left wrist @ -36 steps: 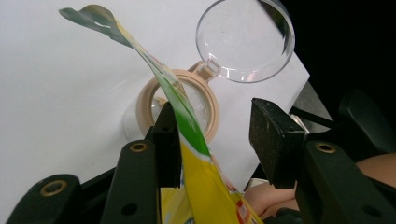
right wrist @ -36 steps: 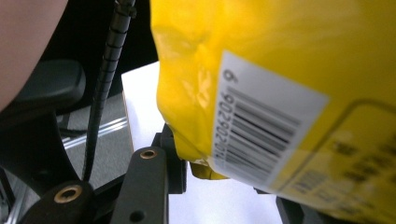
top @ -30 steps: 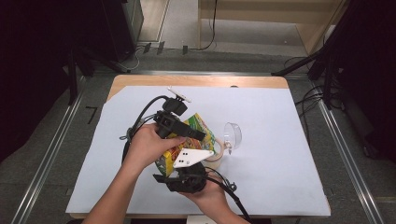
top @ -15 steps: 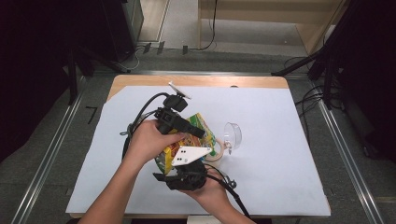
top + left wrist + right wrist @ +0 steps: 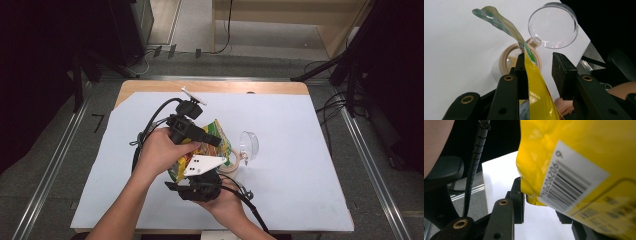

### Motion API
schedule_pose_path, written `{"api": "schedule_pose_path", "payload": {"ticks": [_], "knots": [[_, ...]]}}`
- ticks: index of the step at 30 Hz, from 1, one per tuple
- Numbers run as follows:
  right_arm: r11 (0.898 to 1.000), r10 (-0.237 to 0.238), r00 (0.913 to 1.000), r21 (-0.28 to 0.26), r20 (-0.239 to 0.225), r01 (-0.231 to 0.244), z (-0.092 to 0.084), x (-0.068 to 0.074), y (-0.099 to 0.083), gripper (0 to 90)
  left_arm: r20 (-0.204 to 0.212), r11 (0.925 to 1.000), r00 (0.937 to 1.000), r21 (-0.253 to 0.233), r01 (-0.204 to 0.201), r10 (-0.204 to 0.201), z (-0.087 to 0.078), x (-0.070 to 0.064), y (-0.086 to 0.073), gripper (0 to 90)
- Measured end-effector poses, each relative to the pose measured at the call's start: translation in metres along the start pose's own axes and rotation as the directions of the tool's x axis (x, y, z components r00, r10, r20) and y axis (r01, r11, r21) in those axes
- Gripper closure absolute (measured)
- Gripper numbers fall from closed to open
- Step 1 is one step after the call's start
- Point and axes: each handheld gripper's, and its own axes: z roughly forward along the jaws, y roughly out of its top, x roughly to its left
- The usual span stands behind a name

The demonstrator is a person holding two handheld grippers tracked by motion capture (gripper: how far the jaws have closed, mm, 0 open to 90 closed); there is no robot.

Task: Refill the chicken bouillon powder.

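Since the earlier frame the left claw (image 5: 212,141) has been closing its jaws, and both hands sit at the same spot near the front edge of the bench (image 5: 300,165). The yellow snack bag (image 5: 534,92) passes between the left claw's 2 jaws: in the left gripper view its thin edge lies against the left jaw, while a gap shows between the bag and the right jaw, so the pads do not press it from both sides. The right claw (image 5: 541,202) sits under the bag's lower corner, by the barcode; its left jaw touches the bag, but the far jaw is hidden behind the bag, so a clamp cannot be told. The bag's open top leans over the small beige jar (image 5: 510,62), which stands on the white sheet just right of the hands. The jar's clear hinged lid (image 5: 552,25) stands tipped back, beside the bag.
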Motion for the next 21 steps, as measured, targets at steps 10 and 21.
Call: {"api": "schedule_pose_path", "payload": {"ticks": [10, 21], "knots": [[1.0, -0.015, 0.9998, 0.005, 0.01, 0.015, 0.0019, -0.001, -0.0008, 69.5, 0.016, 0.9998, 0.9998, -0.019, -0.009, 0.009, -0.0025, -0.0022, -0.0015, 69.3], [1.0, -0.003, 1.0, -0.009, -0.002, 0.003, -0.0001, -0.0001, 0.0016, 69.7, -0.005, 0.9994, 1.0, -0.033, -0.001, 0.001, -0.0046, -0.001, -0.0003, 69.9]]}}
